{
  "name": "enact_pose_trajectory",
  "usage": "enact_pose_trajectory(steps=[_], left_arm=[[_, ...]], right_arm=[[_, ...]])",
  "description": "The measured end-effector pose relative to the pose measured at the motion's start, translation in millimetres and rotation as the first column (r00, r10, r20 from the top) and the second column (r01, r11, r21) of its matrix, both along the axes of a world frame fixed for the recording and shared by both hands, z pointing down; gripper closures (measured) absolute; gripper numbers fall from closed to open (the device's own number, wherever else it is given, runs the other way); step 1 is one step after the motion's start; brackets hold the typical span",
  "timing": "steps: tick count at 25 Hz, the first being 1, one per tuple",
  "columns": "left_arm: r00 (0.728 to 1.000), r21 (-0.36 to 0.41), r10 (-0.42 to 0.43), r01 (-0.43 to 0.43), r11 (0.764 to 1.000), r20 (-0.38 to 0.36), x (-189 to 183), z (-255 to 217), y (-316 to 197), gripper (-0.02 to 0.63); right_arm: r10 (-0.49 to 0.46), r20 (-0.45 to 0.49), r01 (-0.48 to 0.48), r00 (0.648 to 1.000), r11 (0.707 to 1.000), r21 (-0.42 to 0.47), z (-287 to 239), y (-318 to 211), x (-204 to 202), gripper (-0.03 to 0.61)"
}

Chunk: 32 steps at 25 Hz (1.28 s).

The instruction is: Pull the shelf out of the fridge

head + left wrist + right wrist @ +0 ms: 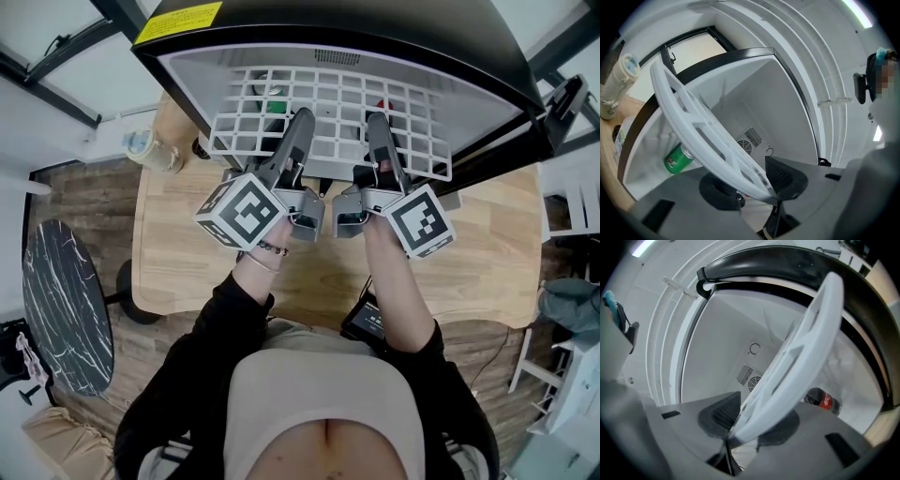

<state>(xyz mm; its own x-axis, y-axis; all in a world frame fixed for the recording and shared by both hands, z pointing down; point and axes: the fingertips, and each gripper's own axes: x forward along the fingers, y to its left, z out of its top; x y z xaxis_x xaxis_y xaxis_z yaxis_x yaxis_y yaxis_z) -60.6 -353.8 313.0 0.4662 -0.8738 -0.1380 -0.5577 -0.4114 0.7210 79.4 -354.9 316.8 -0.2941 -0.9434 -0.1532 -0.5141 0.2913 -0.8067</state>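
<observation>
The white grid shelf [328, 112] sticks partway out of the open black mini fridge [337, 28], over the wooden table [469, 272]. My left gripper [298, 127] is shut on the shelf's front edge left of centre. My right gripper [377, 127] is shut on it right of centre. In the left gripper view the shelf [693, 122] runs slanted between the pads of the left gripper [757, 187]. In the right gripper view the shelf [801, 348] sits the same way in the right gripper [750, 425].
Inside the fridge, under the shelf, lie a green can [677, 159] on the left and a dark cola bottle [822, 401] on the right. A tape roll [150, 148] rests on the table's left corner. A round black side table [66, 305] stands on the floor at left.
</observation>
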Motion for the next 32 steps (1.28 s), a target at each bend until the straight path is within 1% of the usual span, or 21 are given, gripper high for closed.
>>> enact_pose_trajectory(steps=[18,32], left_arm=[[1.0,-0.023,-0.003,0.003,1.0,-0.012,-1.0,0.7,4.3,0.46],[1.0,-0.037,-0.008,0.007,0.999,-0.009,-2.5,0.4,10.2,0.469]], right_arm=[[-0.002,0.047,0.003,0.999,0.999,-0.036,2.1,3.2,1.3,0.463],[-0.001,0.066,0.004,0.998,0.999,-0.044,2.1,8.1,0.7,0.469]])
